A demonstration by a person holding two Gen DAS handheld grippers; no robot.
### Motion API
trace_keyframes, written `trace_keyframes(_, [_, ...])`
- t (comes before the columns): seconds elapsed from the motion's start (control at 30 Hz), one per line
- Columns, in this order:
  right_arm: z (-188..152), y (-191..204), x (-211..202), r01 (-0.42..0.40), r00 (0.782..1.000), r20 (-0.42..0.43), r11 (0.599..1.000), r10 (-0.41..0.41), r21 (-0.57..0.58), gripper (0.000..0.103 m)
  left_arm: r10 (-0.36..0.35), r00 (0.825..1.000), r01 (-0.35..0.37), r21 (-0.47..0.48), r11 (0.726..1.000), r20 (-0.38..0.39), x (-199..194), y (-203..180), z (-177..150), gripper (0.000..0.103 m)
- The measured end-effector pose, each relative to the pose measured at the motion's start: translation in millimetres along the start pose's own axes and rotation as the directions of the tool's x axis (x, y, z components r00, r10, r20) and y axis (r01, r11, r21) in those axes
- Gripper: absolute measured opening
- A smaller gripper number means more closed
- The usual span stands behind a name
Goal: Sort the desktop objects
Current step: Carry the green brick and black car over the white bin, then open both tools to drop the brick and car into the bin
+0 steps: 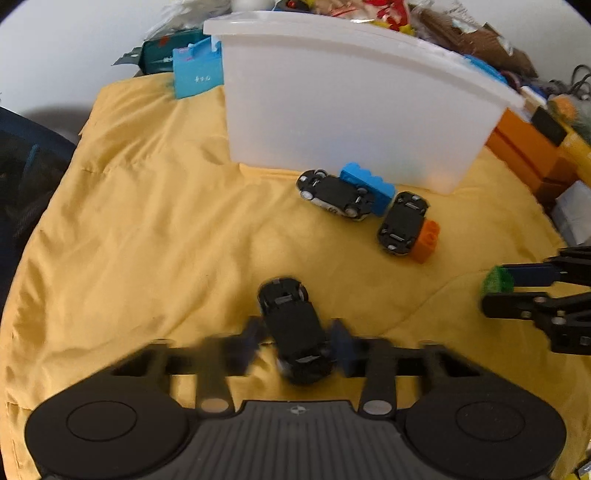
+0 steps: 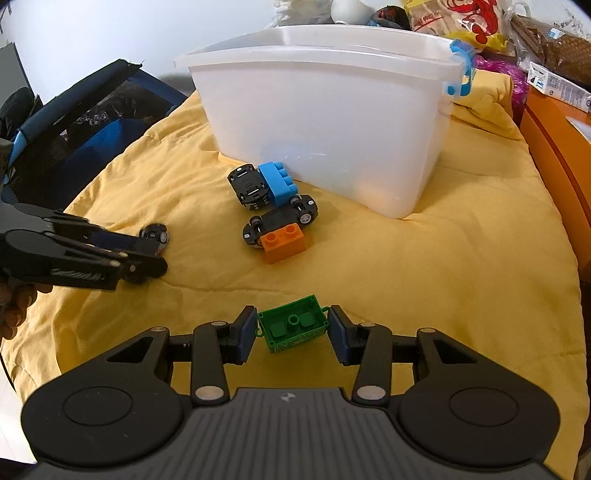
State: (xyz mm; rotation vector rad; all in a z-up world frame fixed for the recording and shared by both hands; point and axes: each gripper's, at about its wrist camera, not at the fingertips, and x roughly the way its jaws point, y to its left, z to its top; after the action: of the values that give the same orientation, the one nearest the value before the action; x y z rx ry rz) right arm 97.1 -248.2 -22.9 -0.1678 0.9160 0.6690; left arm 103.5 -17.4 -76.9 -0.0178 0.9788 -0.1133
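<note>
While your left gripper (image 1: 297, 341) clamps an upturned black toy car (image 1: 293, 328), your right gripper (image 2: 291, 332) straddles a green brick (image 2: 291, 326), fingers spread.

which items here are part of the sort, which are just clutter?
Job:
- black toy car between left gripper fingers
- green brick between right gripper fingers
- two upturned cars, blue brick, orange brick
- white bin

Clutter:
- snack bags behind bin
- orange box
</note>
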Motion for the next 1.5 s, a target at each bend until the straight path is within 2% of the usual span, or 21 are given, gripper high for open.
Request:
trace_keyframes(0.17, [-2.4,0.2,-7.7,0.008,1.0,0.021,1.0,-0.008,0.01,0.046,-0.002,1.0,0.001,0.058,0.998,0.016,-11.2,-3.0,-4.6,0.033])
trace_keyframes(0.33, [9.5,-3.1,-29.1,0.01,0.994,0.109,0.999,-0.015,0.047,0.046,-0.02,0.995,0.016,0.036,0.999,0.097,-43.7,0.9,6.7,0.033])
trace_keyframes(0.43, [29.1,-6.9,-47.0,0.002,0.983,0.182,0.998,-0.015,0.069,0.046,-0.031,0.987,0.026,0.029,0.999,0.157,-68.0,-0.2,26.7,0.033])
trace_keyframes(0.63, [88.3,-17.9,-78.3,-0.001,0.957,0.29,0.995,-0.029,0.104,0.046,-0.074,0.966,0.071,0.018,0.997,0.25,-107.3,-2.8,91.0,0.033])
trace_keyframes(0.73, [120.8,-27.2,-82.0,0.011,0.957,0.287,0.992,-0.047,0.125,0.046,-0.105,0.963,0.104,0.017,0.994,0.248,-110.7,-4.9,127.7,0.033])
trace_keyframes(0.8, [141.6,-34.9,-79.7,0.025,0.962,0.265,0.989,-0.063,0.147,0.046,-0.101,0.966,0.1,0.017,0.995,0.237,-107.2,-6.4,150.1,0.033])
trace_keyframes(0.93, [163.3,-46.7,-72.1,0.04,0.969,0.233,0.983,-0.081,0.178,0.046,-0.092,0.972,0.096,-0.007,0.995,0.217,-96.4,-6.2,183.1,0.033])
trace_keyframes(1.03, [173.4,-56.5,-65.2,0.043,0.973,0.213,0.978,-0.086,0.202,0.047,-0.095,0.976,0.1,-0.014,0.995,0.197,-88.4,-6.8,196.4,0.034])
trace_keyframes(1.07, [174.4,-58.1,-62.9,0.05,0.973,0.209,0.978,-0.093,0.205,0.051,-0.09,0.977,0.092,-0.004,0.996,0.195,-85.8,-7.9,199.0,0.038])
trace_keyframes(1.1, [177.2,-59.4,-61.2,0.062,0.971,0.213,0.977,-0.106,0.203,0.065,-0.078,0.977,0.079,0.005,0.997,0.197,-83.7,-8.7,201.9,0.044])
trace_keyframes(1.13, [178.3,-59.7,-61.3,0.085,0.964,0.231,0.976,-0.131,0.201,0.071,-0.056,0.978,0.054,0.014,0.998,0.201,-81.9,-9.7,204.0,0.06])
trace_keyframes(1.17, [177.5,-59.0,-62.0,0.098,0.959,0.245,0.976,-0.146,0.197,0.075,-0.024,0.977,0.021,0.017,1.0,0.21,-80.2,-9.7,204.1,0.065])
trace_keyframes(1.23, [174.8,-58.8,-63.3,0.095,0.958,0.25,0.976,-0.143,0.194,0.075,-0.004,0.977,0.002,0.01,1.0,0.213,-78.3,-6.7,199.5,0.067])
trace_keyframes(1.33, [161.4,-51.4,-69.2,0.056,0.958,0.267,0.983,-0.101,0.172,0.072,-0.031,0.979,0.033,-0.007,0.999,0.202,-77.1,4.0,183.6,0.067])
trace_keyframes(1.5, [110.9,-14.9,-71.3,-0.004,0.964,0.265,0.996,-0.019,0.088,0.069,-0.014,0.983,0.016,-0.012,1.0,0.183,-77.4,20.5,127.1,0.067])
